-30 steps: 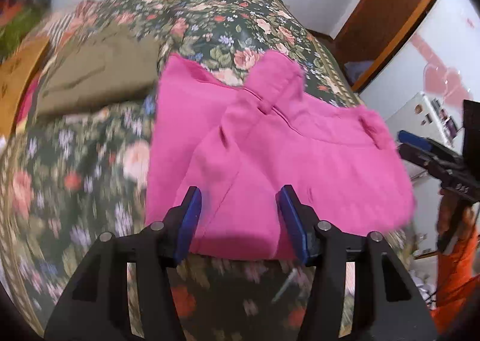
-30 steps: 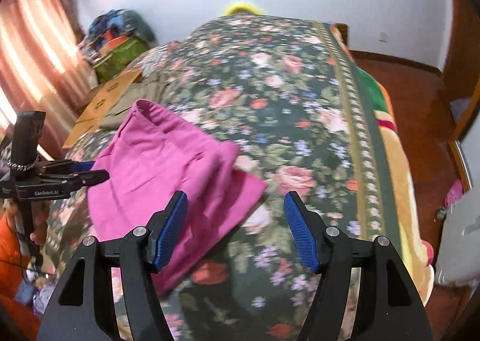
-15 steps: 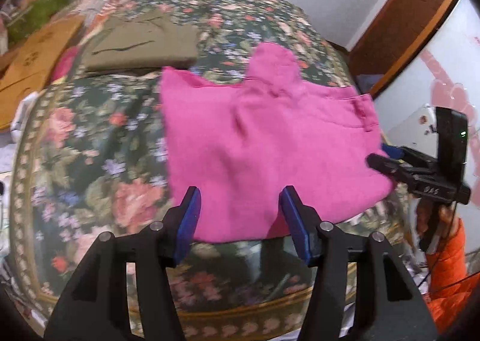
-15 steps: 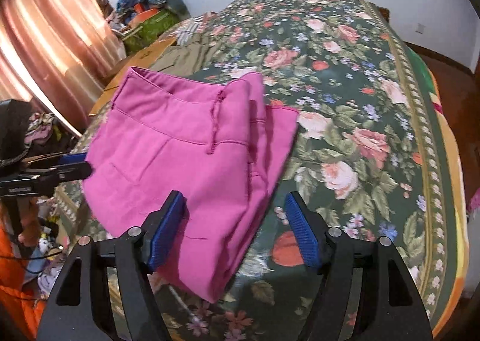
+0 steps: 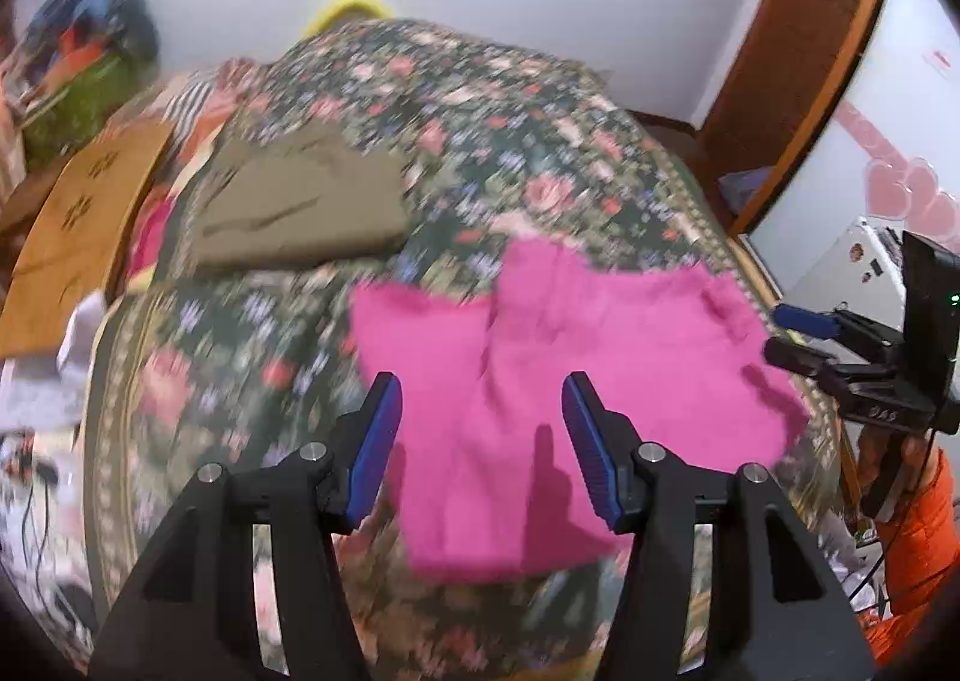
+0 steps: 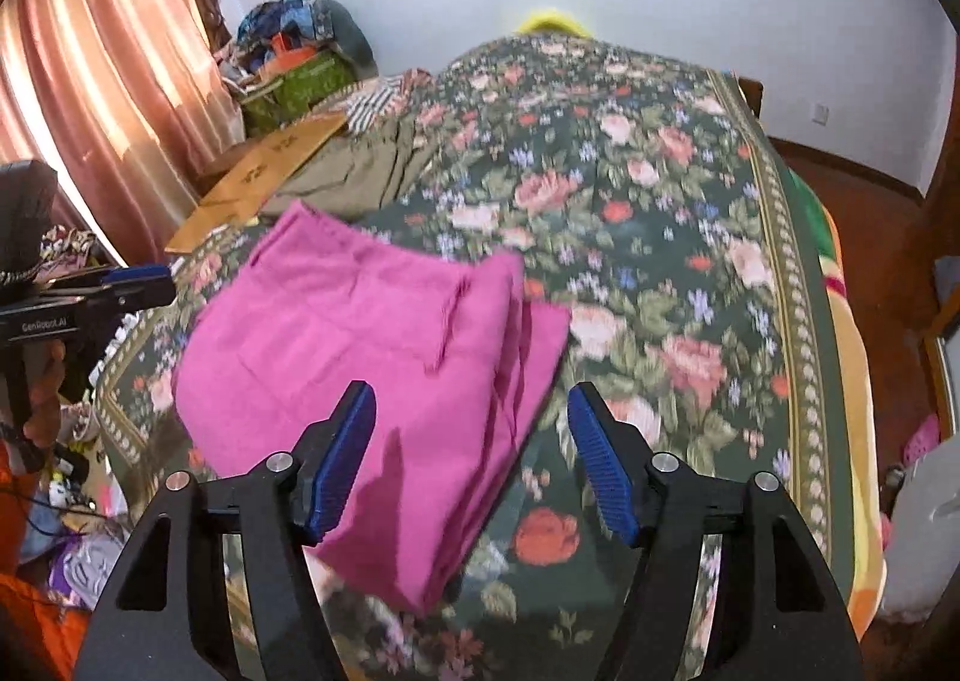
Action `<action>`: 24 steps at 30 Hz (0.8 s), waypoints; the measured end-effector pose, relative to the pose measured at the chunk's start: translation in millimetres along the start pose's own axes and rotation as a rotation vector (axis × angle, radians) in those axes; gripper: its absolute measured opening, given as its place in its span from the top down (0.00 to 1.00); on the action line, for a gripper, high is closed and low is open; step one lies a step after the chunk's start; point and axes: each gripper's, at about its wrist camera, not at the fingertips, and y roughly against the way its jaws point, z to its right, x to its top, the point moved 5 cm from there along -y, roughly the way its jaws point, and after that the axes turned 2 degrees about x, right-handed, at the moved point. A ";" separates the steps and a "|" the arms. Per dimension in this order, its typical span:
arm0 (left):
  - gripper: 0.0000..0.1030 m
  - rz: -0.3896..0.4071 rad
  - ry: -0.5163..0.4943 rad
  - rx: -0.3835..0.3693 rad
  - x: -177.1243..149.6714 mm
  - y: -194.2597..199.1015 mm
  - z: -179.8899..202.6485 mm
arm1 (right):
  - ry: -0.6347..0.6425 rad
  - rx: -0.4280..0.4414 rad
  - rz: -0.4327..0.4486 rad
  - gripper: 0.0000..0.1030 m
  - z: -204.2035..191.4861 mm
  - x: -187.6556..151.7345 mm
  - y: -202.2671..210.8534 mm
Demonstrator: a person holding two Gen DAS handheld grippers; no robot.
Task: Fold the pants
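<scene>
The pink pants [image 5: 540, 381] lie folded on the near end of the bed [image 6: 660, 201], below and ahead of both grippers. The left gripper [image 5: 480, 441] hangs above them, fingers [image 5: 378, 441] partly open and holding nothing. The right gripper [image 6: 471, 453] hovers over their right edge; its fingers [image 6: 342, 459] have just been closing a little, with nothing between them. The pants' near edge reaches the bed's near edge. An olive garment [image 5: 300, 207] lies farther back on the left; bare bedspread spreads to the right.

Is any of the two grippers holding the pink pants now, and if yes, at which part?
Nothing is held. The left gripper and the right gripper are both open above the pink pants, which lie folded on the floral bedspread.
</scene>
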 end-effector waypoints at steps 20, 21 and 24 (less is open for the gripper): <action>0.79 -0.055 0.020 -0.105 24.0 -66.6 3.0 | 0.043 0.049 0.087 0.88 -4.3 37.3 -24.9; 0.79 -0.057 0.032 -0.108 23.0 -67.3 0.6 | 0.050 0.051 0.096 0.88 -5.6 40.6 -24.6; 0.80 -0.059 0.058 -0.119 21.5 -67.8 -5.3 | 0.063 0.053 0.124 0.88 -7.7 51.7 -26.1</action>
